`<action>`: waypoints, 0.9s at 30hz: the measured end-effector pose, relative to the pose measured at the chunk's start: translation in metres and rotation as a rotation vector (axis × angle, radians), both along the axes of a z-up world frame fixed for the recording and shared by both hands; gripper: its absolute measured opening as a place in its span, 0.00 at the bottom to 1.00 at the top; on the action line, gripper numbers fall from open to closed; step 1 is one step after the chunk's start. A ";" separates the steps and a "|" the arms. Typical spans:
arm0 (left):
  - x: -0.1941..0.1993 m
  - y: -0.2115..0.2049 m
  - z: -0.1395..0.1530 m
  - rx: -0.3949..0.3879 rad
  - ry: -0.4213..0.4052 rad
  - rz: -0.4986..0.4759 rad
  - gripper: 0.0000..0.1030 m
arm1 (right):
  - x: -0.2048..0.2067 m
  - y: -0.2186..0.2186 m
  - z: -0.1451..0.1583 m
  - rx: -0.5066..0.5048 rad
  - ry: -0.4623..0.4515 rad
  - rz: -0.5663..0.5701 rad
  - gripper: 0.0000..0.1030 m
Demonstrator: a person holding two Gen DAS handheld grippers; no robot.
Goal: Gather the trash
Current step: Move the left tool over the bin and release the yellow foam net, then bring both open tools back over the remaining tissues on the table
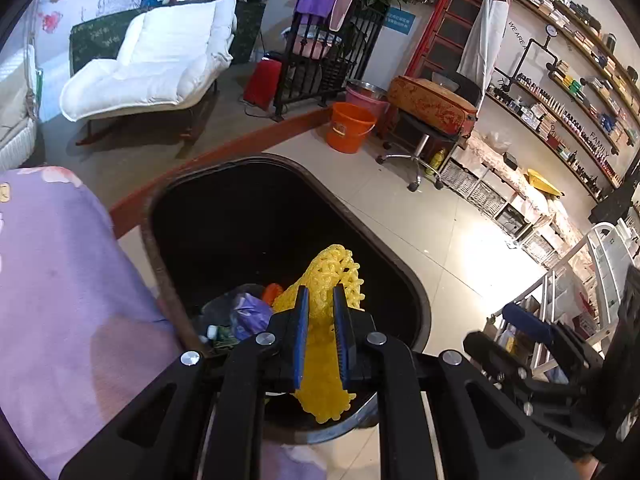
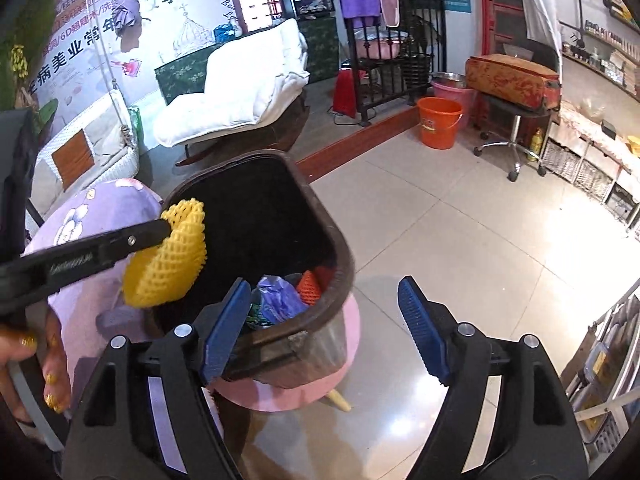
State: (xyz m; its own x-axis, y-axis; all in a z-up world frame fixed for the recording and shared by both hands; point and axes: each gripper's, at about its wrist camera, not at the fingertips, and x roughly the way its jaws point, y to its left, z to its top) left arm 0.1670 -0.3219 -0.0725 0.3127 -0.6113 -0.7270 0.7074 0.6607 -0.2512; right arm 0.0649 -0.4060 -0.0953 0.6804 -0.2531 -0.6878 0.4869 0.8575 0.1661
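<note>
Trash bin mouth gapes open above low litter; purple bedding crowds its side

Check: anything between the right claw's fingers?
Nothing held. In the right wrist view the right claw stands open, framing only the trash bin rim and bare floor tile.

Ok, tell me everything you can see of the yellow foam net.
The foam net is a soft yellow mesh sleeve of open diamond cells, crumpled and bent. The left gripper is shut on its middle, blue fingers pinching it, both ends hanging free. It hangs over the bin's near rim, not touching the trash inside.
</note>
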 end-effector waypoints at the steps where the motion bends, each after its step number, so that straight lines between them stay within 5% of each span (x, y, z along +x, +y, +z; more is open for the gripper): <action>1: 0.002 -0.003 -0.001 0.005 0.003 -0.007 0.13 | -0.001 -0.001 -0.001 0.006 0.001 -0.007 0.74; 4: 0.002 -0.007 -0.005 0.037 0.004 -0.002 0.20 | -0.004 -0.007 -0.004 0.021 0.009 -0.017 0.75; 6: 0.001 -0.003 -0.006 0.035 0.003 0.010 0.48 | -0.005 -0.010 -0.006 0.025 0.014 -0.018 0.75; 12: -0.011 0.023 0.004 0.040 -0.069 0.087 0.72 | -0.005 -0.011 -0.010 0.028 0.020 -0.015 0.78; 27: -0.039 0.107 0.036 0.003 -0.202 0.204 0.82 | 0.018 0.044 0.002 -0.041 0.005 0.134 0.81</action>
